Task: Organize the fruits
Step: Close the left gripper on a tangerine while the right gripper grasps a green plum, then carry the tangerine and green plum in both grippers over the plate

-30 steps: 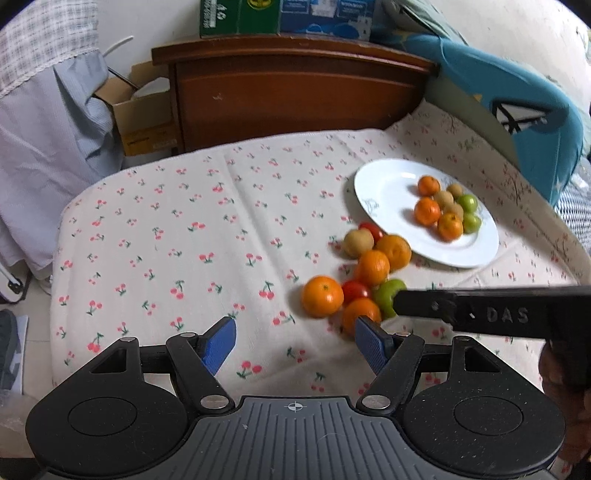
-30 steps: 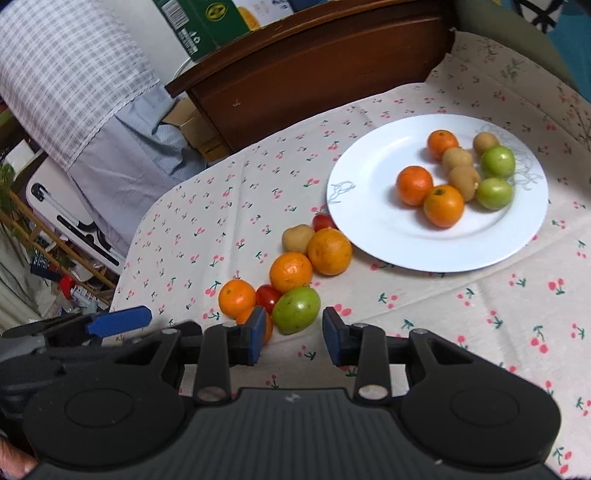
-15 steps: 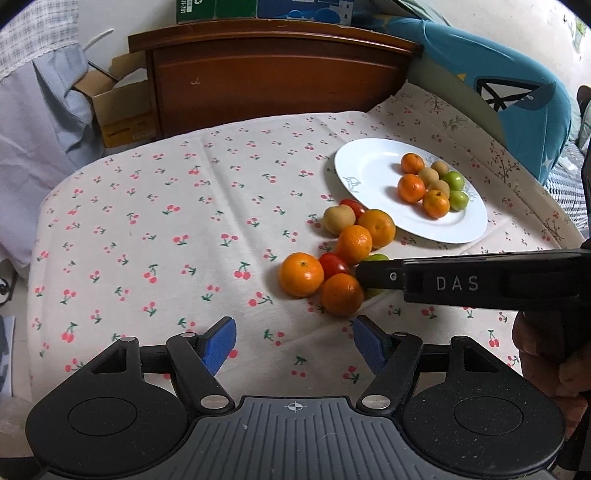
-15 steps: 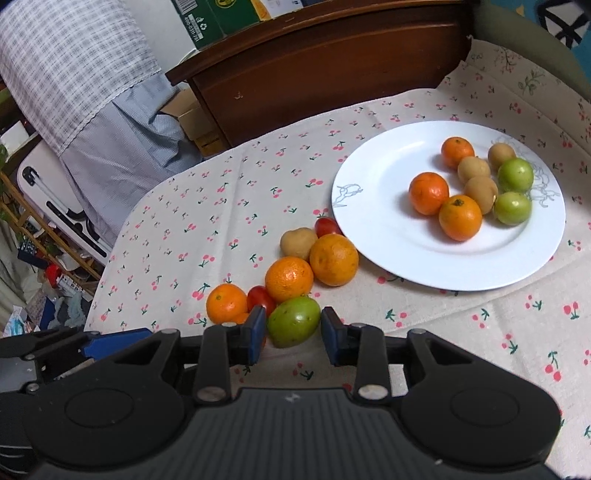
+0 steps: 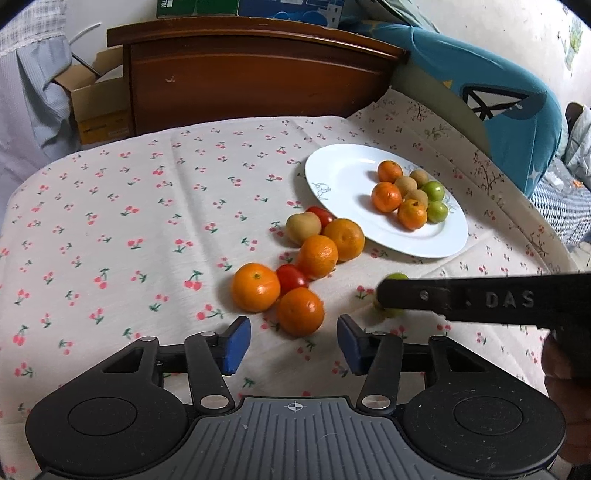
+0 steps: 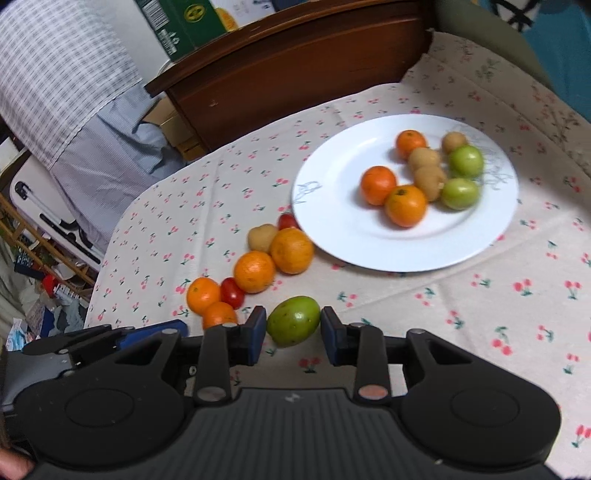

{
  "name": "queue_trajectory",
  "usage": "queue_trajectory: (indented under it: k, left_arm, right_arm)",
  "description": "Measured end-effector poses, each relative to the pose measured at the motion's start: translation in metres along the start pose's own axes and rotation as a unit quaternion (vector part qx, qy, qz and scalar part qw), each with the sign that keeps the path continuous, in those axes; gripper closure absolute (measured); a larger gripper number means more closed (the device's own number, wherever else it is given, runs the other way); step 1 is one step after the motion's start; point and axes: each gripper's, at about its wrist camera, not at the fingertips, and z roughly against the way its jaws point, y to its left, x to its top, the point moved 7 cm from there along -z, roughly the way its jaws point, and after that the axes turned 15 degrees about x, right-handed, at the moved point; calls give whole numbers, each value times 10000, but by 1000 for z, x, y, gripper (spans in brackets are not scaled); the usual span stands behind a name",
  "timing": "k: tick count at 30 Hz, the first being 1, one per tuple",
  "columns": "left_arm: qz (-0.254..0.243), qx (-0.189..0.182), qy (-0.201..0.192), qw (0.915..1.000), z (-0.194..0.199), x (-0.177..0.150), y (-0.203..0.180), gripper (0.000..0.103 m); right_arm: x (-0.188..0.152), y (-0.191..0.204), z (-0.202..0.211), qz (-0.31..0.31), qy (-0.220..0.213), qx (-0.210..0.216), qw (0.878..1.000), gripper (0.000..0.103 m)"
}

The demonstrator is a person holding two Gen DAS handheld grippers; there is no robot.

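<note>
Raised letters "DAS" (image 5: 509,300) are readable on the right gripper's finger where it crosses the left wrist view; a green carton (image 6: 184,26) on the headboard (image 5: 251,70) carries print too small to read. The right gripper (image 6: 293,332) is clamped on a green fruit (image 6: 293,321), both blue pads against its sides; the fruit's long axis runs across the jaws, tilted slightly up to the right. In the left wrist view that finger hides most of this fruit. The left gripper (image 5: 293,345) is open around nothing, its jaws having just been closing, with one orange (image 5: 300,311) just ahead of them. This orange is part of a loose cluster near the cloth's (image 5: 110,221) middle, just off the plate's (image 5: 343,173) near-left rim. The plate, toward the cloth's far right edge, holds three oranges, three brown fruits and two green ones; a faint drawing marks its rim. A hand (image 5: 565,373) is cut off at the frame's right edge.
</note>
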Motion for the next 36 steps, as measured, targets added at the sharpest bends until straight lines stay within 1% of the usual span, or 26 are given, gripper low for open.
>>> queue_trajectory:
  k: [1,2,12,15,19,21,22,28,32,36]
  left_arm:
    - [25,-29,17,10000,-1,0,-1,63]
    - [44,-48,41,10000,-3,1,-3,65]
    - [15,34,-82,10000,-10,4,-13,67]
    - [-69,81,-124,9999,-10,4,-15,67]
    - [-37,62,-146,9999,-11,6,-15,68]
    - [-83,83,-173,9998,-11,5,-15,74]
    - [-108,68,-177,9998,-11,5,-16,77]
    - [-206,76,-263,9994,-5,5,-17,77]
    - [-112,57,-299,9995,1,8,-13,77]
    - [-61,47,-425,9991,10,14,-12,77]
  right_arm:
    - [-1,-2,2,-20,-2,-24,10000,71]
    - [-1,-3,2,-44,0,-50,10000,71]
    - [-5,-11,3,-305,48,8,9995,69]
    - [-7,-10,3,-288,73,10,9996,68]
    - [-7,-10,2,-292,72,14,9995,68]
    - [-8,-9,1,-266,99,23,9996,69]
    - [-8,-9,0,-250,102,28,9996,72]
    - [-7,-9,2,-248,87,15,9997,73]
    - [-5,-6,6,-228,25,60,9997,73]
    - [1,0,13,-157,-98,139,9997,73]
